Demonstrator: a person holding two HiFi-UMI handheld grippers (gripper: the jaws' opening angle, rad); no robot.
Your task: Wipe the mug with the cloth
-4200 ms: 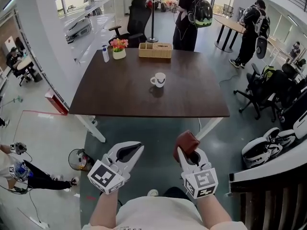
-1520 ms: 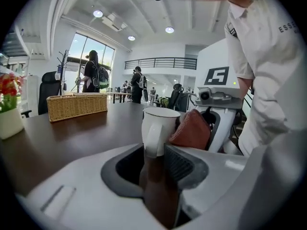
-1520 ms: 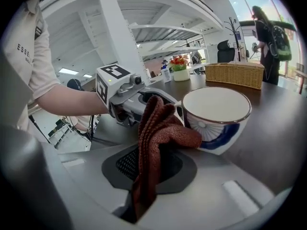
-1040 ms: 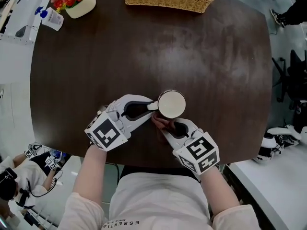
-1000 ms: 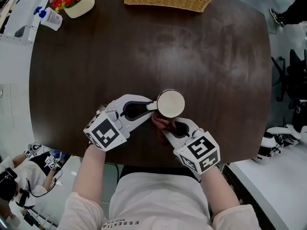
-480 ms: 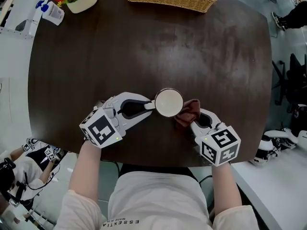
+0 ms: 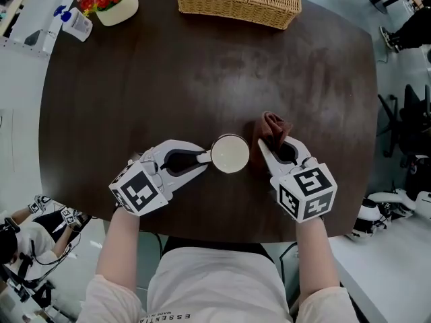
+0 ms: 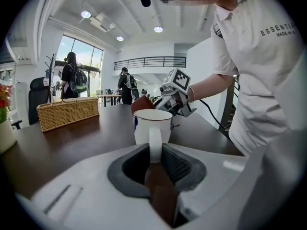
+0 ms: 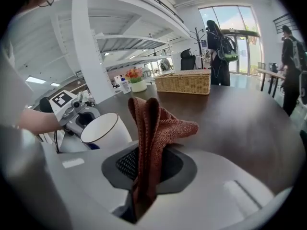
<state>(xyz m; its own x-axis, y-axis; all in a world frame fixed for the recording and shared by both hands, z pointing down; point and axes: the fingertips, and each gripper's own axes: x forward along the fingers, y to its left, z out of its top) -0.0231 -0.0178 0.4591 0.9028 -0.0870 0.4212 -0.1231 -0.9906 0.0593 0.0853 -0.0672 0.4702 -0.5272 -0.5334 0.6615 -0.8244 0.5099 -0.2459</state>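
Our left gripper [image 7: 202, 159] pinches the white mug [image 7: 230, 153] by its handle [image 8: 154, 145]; our right gripper [image 7: 271, 142] clamps the rust-brown cloth [image 7: 273, 125] just beside it.

i log two white moulded shells: left gripper [image 7: 202, 159] and right gripper [image 7: 273, 145], each lined with dark grey ribbed pads [image 8: 178, 166] at the jaws. the left cube [image 7: 138, 188] and right cube [image 7: 307, 192] are white with black square markers. the shirt [image 7: 215, 281] is white and short-sleeved, with dark lettering [image 8: 283, 28] reading "essentia".

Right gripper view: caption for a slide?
Right claw clamps a rust-red cloth beside the white mug held by the left claw.
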